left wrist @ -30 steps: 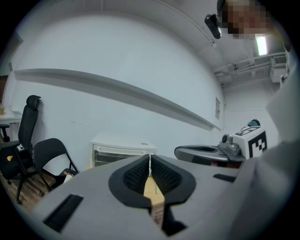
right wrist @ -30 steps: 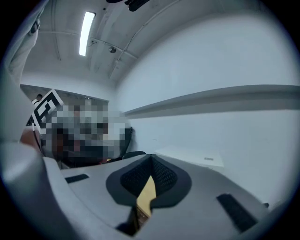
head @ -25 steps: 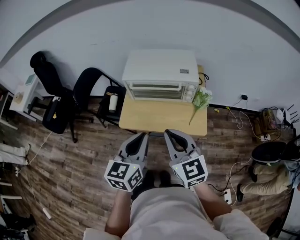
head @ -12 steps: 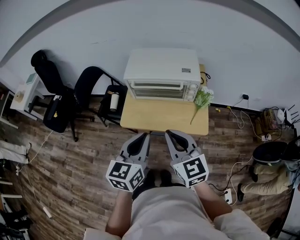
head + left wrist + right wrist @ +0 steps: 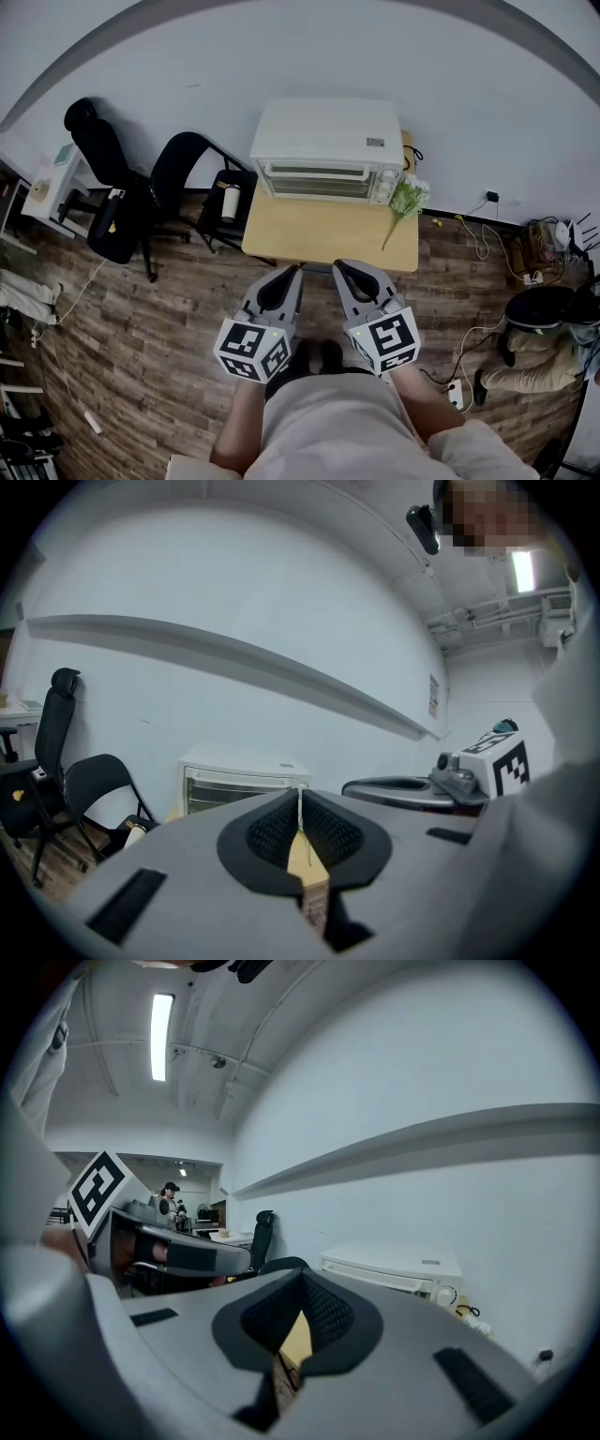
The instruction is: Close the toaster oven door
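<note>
A white toaster oven (image 5: 326,150) stands at the back of a small wooden table (image 5: 328,236) against the wall; its glass door (image 5: 314,182) stands upright against the oven's front. My left gripper (image 5: 292,270) and right gripper (image 5: 339,266) hang side by side in front of the table's near edge, well short of the oven, both shut with nothing between the jaws. The left gripper view shows the oven (image 5: 239,778) beyond the shut left gripper (image 5: 300,794). In the right gripper view the oven (image 5: 394,1274) lies past the shut right gripper (image 5: 302,1279).
A bunch of green and white flowers (image 5: 403,199) lies at the table's right end. A black folding chair (image 5: 187,169) holding a bottle (image 5: 229,202) and an office chair (image 5: 103,187) stand to the left. Cables and a dark bag (image 5: 544,309) lie on the floor at right.
The head view has drifted slightly, so the table and oven sit a little further right. Both grippers stay shut in the same place.
</note>
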A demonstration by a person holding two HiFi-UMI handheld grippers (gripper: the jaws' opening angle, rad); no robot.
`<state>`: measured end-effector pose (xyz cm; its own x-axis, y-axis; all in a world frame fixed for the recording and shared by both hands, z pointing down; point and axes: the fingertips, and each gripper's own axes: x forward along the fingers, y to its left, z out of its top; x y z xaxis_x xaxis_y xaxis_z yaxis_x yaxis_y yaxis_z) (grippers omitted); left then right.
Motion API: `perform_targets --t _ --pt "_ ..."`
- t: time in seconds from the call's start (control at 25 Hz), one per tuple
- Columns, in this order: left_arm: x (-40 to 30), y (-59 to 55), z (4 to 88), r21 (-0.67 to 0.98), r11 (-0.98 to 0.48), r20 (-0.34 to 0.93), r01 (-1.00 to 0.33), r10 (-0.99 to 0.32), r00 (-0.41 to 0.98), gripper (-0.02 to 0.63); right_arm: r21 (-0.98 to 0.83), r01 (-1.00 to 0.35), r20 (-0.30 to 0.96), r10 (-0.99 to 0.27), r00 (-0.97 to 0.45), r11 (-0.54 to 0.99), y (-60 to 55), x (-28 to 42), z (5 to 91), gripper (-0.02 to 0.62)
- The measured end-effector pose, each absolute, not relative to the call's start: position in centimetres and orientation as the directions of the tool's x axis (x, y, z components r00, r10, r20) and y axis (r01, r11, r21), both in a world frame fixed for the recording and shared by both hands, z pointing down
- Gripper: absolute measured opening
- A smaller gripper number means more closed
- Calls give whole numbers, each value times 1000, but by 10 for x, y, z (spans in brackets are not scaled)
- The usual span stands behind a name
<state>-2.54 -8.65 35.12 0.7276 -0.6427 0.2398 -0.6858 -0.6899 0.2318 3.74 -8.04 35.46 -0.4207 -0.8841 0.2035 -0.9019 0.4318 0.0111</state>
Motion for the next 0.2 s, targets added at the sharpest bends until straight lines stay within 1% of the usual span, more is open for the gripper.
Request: perform_targets --t 0.2 --pt "-27 -90 351 229 -685 241 -692 -649 722 14 8 -900 198 -883 -426 436 -83 37 353 -3"
